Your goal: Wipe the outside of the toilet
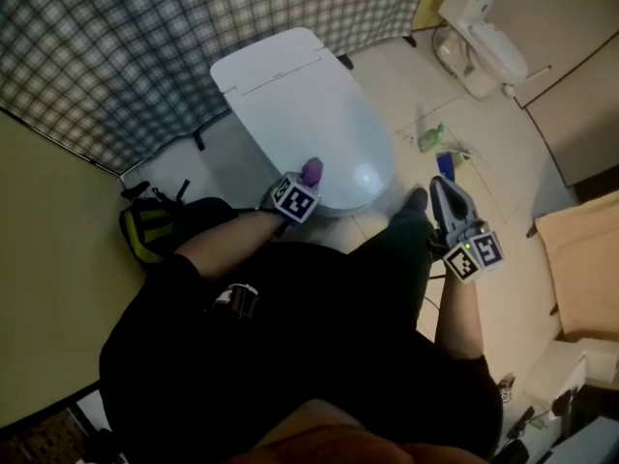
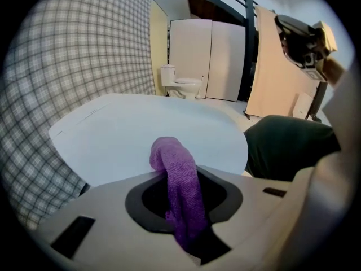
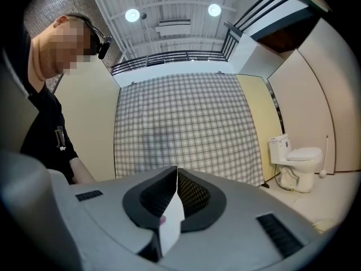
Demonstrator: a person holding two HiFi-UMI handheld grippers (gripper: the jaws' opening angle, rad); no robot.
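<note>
The checked curtain (image 1: 145, 56) fills the back of the stall. In front of it stands the toilet (image 1: 300, 104), lid down and white all over. Its long axis runs from the curtain straight toward the person, whose dark trousers take up the lower part of the head view. A second toilet (image 1: 479, 37) sits well apart, across the tiled floor. A yellow and black bag (image 1: 147, 228) lies against the wall, to the left of the toilet.

The left gripper (image 1: 310, 178) is at the front rim of the lid. Its jaws are clamped on a purple cloth (image 2: 179, 179), which folds over at the tip and sticks out forward. From there the whole lid stretches away ahead of the cloth toward the curtain. I cannot tell whether the cloth is touching the rim or just above it.

The right gripper (image 1: 442, 191) hangs over the floor to the right of the bowl, apart from it. Its jaws are pressed together with no cloth in them, and it is tilted up toward the curtain and ceiling. The left side is plainly nearer and has the cloth, so I'd judge the wiping falls to it, with strokes running along the lid or down around the front of the bowl.

A small green bottle (image 1: 431, 138) lies on the floor near the right gripper.
</note>
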